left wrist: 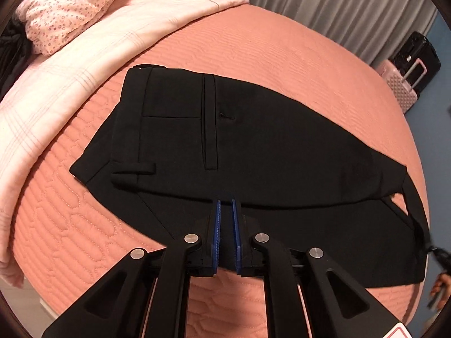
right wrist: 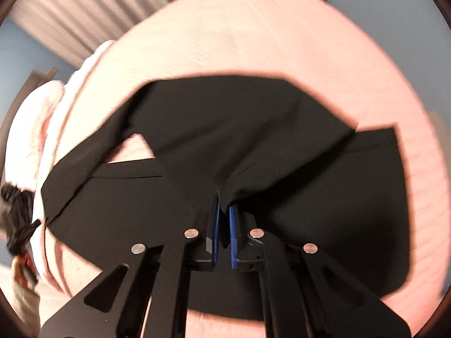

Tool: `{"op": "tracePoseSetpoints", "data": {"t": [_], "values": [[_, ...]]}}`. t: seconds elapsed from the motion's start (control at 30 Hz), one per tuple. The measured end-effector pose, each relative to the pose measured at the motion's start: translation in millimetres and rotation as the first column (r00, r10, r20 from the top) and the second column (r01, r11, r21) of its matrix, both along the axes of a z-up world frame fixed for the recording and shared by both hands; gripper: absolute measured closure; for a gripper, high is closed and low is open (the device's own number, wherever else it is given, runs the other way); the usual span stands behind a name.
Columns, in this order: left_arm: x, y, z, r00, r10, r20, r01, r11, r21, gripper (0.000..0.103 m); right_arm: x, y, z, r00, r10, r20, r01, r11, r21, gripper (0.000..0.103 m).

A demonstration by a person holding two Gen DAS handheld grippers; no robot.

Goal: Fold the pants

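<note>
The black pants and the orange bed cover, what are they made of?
The pants look like smooth, matte woven cloth, perhaps a suit-type fabric: flat, crisp seams, no shine. The bed cover looks like soft quilted fabric, its stitched lines making puffy oval shapes. The right claw bunches the pants into soft folds, so they seem thin.

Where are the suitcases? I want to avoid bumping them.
In the left wrist view, the suitcases stand off the bed's far right edge, below the grey curtain, beyond the black pants.
</note>
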State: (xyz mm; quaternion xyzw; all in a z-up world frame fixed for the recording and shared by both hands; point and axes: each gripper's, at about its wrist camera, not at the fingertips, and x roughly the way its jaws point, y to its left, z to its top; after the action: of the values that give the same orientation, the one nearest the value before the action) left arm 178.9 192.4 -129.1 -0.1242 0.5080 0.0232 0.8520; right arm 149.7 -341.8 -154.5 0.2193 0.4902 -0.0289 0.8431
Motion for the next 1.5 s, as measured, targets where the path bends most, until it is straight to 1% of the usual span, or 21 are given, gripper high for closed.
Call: {"op": "tracePoseSetpoints", "data": {"t": [0.07,0.13,0.23,0.3,0.37,0.43,0.47,0.5,0.53,0.77,0.83,0.87,0.9,1.0,1.07,1.13,1.2,1.3,1.33,1.4,1.5], "values": [[-1.5,1.7,0.4,1.0,-0.017,-0.013,0.017,1.0,0.013,0.095,-23.3,-6.8,37.1,0.999,0.036,0.006,-0.035,0.995,-0.093,0.099],[-0.3,3.1,-6.1,0.999,-0.03,-0.04,0.031,0.999,0.031,0.095,-39.8,-18.3,50.5,0.998,0.046,-0.036,-0.052,0.982,-0.182,0.099],[0.7,4.2,-20.0,0.996,-0.033,-0.077,0.035,0.999,0.027,0.095,-51.7,-41.3,10.4,0.969,0.068,-0.238,-0.136,0.949,-0.284,0.096],[3.2,6.1,-28.8,0.996,-0.017,-0.083,0.017,1.0,-0.003,0.094,-53.4,-57.8,-18.2,0.937,-0.091,-0.336,-0.065,0.903,-0.424,0.09],[5.7,8.8,-35.7,0.995,0.024,-0.094,-0.026,0.999,-0.019,0.093,-54.8,-52.2,-11.3,0.948,-0.169,-0.268,0.006,0.854,-0.519,0.089],[12.4,16.1,-44.8,0.991,0.081,-0.11,-0.088,0.994,-0.066,0.088,-53.4,-28.8,6.8,0.978,-0.139,-0.158,0.043,0.868,-0.494,0.084],[16.2,19.0,-49.0,0.988,0.101,-0.117,-0.111,0.99,-0.091,0.088,-50.7,-14.7,13.1,0.985,-0.117,-0.123,0.04,0.864,-0.501,0.075],[21.6,22.7,-54.4,0.983,0.136,-0.122,-0.151,0.981,-0.125,0.088,-46.4,4.9,19.4,0.993,-0.075,-0.09,0.021,0.866,-0.5,0.057],[25.4,24.7,-57.5,0.981,0.155,-0.119,-0.172,0.974,-0.15,0.088,-42.0,24.3,24.5,0.998,-0.024,-0.063,-0.011,0.87,-0.494,0.055],[45.6,22.5,-67.4,0.966,0.232,-0.114,-0.25,0.95,-0.189,0.084,-26.2,93.2,31.9,0.99,0.143,0.008,-0.132,0.933,-0.336,0.055],[42.1,25.8,-64.3,0.958,0.255,-0.135,-0.281,0.93,-0.238,0.075,-19.9,116.6,31.0,0.986,0.167,0.017,-0.153,0.937,-0.313,0.055],[36.3,28.4,-61.8,0.952,0.269,-0.146,-0.301,0.908,-0.292,0.069,-17.7,126.6,31.2,0.982,0.186,0.021,-0.171,0.94,-0.295,0.055],[30.9,31.3,-61.2,0.951,0.274,-0.141,-0.307,0.891,-0.335,0.052,-17.2,130.4,30.1,0.981,0.194,0.025,-0.178,0.94,-0.292,0.055],[24.4,31.8,-63.0,0.948,0.282,-0.149,-0.318,0.861,-0.397,0.05,-17.5,145.9,26.9,0.976,0.215,0.028,-0.2,0.941,-0.273,0.054],[29.9,31.3,-71.5,0.94,0.29,-0.181,-0.339,0.852,-0.4,0.05,-13.9,154.9,23.7,0.974,0.225,0.024,-0.212,0.943,-0.258,0.054],[37.2,28.9,-71.0,0.939,0.297,-0.174,-0.342,0.861,-0.377,0.05,-14.6,161.4,26.4,0.974,0.226,0.028,-0.212,0.945,-0.248,0.054],[42.8,20.8,-66.9,0.947,0.288,-0.14,-0.318,0.891,-0.323,0.053,-15.7,166.8,27.3,0.973,0.23,0.035,-0.215,0.947,-0.239,0.054],[51.8,12.5,-66.6,0.955,0.266,-0.133,-0.287,0.942,-0.173,0.088,-17.3,170.3,29.7,0.975,0.219,0.04,-0.204,0.95,-0.238,0.054],[51.0,11.8,-65.3,0.965,0.234,-0.121,-0.251,0.955,-0.157,0.093,-18.6,170.1,30.6,0.975,0.217,0.04,-0.202,0.95,-0.239,0.054],[43.5,10.8,-59.0,0.985,0.139,-0.106,-0.153,0.979,-0.135,0.096,-21.8,168.7,33.8,0.977,0.209,0.038,-0.192,0.944,-0.269,0.054],[23.6,14.5,-44.6,0.994,0.018,-0.106,-0.032,0.992,-0.126,0.097,-27.8,161.2,32.9,0.981,0.193,0.019,-0.178,0.937,-0.301,0.054]]}}
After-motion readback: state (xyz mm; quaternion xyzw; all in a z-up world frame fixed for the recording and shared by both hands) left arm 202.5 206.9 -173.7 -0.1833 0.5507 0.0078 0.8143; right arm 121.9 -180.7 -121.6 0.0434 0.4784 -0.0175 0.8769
